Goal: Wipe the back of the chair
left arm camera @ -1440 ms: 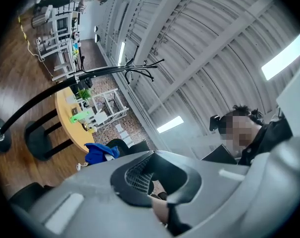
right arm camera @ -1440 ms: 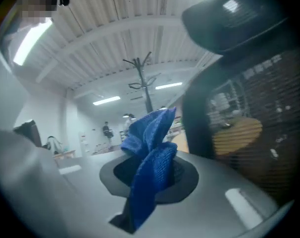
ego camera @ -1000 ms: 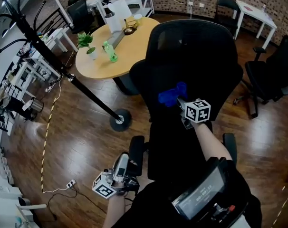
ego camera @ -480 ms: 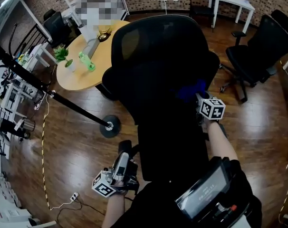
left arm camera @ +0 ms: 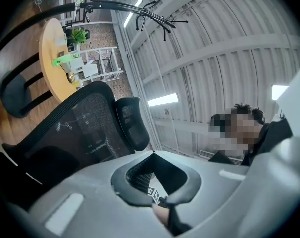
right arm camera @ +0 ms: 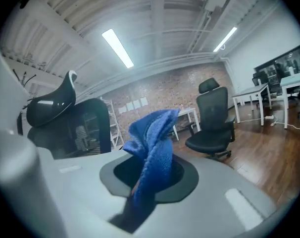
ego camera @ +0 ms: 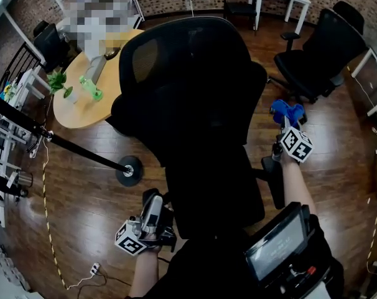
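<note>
At the middle of the head view stands the black chair [ego camera: 188, 86], with its wide back turned up to the camera; right of it, at the middle right of the frame, the right gripper [ego camera: 285, 124] has its claw clamped on a blue cloth [ego camera: 287, 111]; the cloth bunches up out of the claw and hangs over the wood floor [ego camera: 338, 161], near the back's right edge but not touching it; at the lower left, the left gripper [ego camera: 153, 205] sits low beside the chair's seat, its claw closed with nothing in it; at the upper left is a round table [ego camera: 76, 108] with a small plant [ego camera: 58, 80] on it; a black pole ends in a round foot [ego camera: 127, 170] on the floor left of the chair; at the upper right stands a second chair [ego camera: 319, 48].
</note>
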Available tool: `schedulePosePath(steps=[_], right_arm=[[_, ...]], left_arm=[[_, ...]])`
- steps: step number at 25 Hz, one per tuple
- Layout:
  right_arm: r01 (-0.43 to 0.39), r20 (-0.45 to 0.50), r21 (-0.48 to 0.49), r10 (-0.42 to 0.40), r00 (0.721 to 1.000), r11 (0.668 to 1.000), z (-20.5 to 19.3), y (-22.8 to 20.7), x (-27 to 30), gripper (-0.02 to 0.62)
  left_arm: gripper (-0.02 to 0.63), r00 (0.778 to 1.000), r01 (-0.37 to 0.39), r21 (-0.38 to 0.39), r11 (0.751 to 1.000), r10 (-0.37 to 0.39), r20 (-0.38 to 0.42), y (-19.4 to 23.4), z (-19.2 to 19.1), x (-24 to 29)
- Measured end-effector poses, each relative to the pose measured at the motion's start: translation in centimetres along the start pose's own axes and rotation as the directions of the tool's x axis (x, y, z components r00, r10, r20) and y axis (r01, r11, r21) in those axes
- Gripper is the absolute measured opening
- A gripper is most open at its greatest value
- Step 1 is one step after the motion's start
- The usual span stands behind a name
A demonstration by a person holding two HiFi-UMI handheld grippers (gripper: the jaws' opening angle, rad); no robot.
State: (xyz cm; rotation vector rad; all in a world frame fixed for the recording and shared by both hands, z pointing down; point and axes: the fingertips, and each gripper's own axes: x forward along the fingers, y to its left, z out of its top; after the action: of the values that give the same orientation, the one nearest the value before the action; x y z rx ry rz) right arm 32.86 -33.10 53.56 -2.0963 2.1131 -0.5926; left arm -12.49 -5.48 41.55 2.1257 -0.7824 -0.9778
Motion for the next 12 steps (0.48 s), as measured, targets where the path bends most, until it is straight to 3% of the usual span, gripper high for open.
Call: schedulePosePath(steps=[3,6,12], right_arm=[[-0.036,-0.012,-0.042,0.036,0.999,0.998,-0.9,2.0,-0.7,0.06],[-0.158,-0.135,-0.077,0.147,0.98,0.984,-5.8,7.5,0.4,0.06],[-0.337,-0.41,-0.051,0.288,0.865,0.94,-17.9,17.9,1.6,0.06]], left_arm=[[-0.008,1.0,0.01,-0.006,1.0,-0.01,0.006,0.1,0.2,0.1],[-0.008,1.0,0.005,-0.001,1.0,-0.005,0.018,-0.2,0.3,-0.5],[-0.008,0.995,-0.062,0.041,0.997,0.059,0.084,-0.9,2.1,-4.3]])
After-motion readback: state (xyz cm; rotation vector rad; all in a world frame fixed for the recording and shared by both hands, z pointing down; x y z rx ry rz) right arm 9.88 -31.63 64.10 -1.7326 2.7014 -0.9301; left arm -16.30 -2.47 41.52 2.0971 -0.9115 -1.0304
